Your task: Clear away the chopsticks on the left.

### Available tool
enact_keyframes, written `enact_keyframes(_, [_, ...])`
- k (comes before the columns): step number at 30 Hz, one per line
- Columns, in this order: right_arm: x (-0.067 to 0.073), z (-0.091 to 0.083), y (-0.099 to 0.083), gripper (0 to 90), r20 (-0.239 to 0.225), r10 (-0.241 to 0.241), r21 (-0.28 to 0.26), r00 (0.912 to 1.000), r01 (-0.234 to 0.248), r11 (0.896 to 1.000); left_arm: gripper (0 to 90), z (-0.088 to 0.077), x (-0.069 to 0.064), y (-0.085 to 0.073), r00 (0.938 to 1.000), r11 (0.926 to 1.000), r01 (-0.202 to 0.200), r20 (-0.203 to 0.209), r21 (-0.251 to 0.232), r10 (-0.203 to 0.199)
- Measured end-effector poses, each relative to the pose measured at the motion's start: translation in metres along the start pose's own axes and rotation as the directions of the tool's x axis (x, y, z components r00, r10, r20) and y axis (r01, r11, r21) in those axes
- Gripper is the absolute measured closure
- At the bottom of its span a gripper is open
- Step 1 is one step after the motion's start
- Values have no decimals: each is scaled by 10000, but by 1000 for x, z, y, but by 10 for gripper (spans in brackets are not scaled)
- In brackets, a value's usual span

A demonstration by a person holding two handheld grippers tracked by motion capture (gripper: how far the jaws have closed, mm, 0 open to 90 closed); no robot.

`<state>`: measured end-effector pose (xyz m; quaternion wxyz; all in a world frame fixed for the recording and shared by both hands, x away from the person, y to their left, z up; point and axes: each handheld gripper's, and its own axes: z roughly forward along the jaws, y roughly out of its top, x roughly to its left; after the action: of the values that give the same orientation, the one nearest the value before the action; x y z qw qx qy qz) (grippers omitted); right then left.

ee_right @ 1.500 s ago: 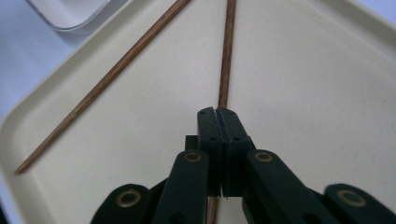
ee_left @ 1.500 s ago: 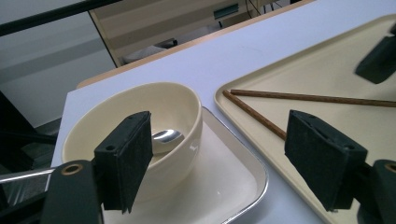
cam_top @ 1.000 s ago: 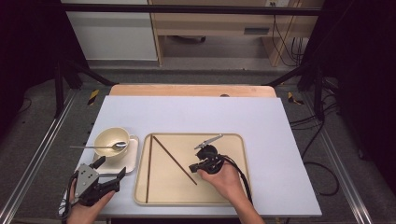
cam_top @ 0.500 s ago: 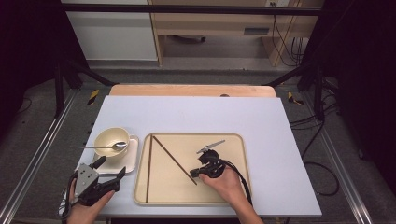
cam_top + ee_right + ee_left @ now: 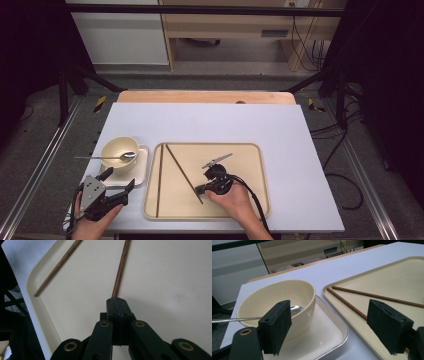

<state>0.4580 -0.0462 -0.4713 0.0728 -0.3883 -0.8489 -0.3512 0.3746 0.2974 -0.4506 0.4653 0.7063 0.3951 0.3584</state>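
The slanted brown wooden chopstick (image 5: 183,172), thin and straight with a fine grain, lies on the smooth cream plastic tray (image 5: 252,172) with rounded corners, its near end clamped between the closed matte black jaws of the right hand-held gripper (image 5: 199,189). In the right gripper view the stick (image 5: 120,270) runs away from the pressed-together pads across the tray's faintly speckled floor. The second wooden chopstick (image 5: 159,179) lies along the tray's left side, its far end close to the held one's, so the two form a narrow V. The left hand-held gripper (image 5: 117,180) rests at the desk's (image 5: 210,122) near left corner with its jaws wide apart and nothing between them, its foam-like pads (image 5: 277,325) square and rough. Just beyond it a glossy cream ceramic bowl (image 5: 119,150) stands on a small white square plate (image 5: 139,170), with a polished metal spoon (image 5: 107,157) resting across the bowl. Compared with a second ago, the right hand-held gripper sits slightly nearer the tray's near edge; the left one is unchanged.
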Motion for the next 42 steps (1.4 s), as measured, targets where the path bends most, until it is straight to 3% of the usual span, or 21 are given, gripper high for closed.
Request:
enact_keyframes(11, [17, 17, 9, 900, -398, -110, 120, 9991, 115, 9999, 198, 0, 1, 0, 10000, 10000, -3, -21, -13, 3])
enact_keyframes(42, [40, 50, 29, 900, -1133, -256, 166, 9932, 276, 9995, 201, 1, 1, 1, 10000, 10000, -54, -48, -47, 54])
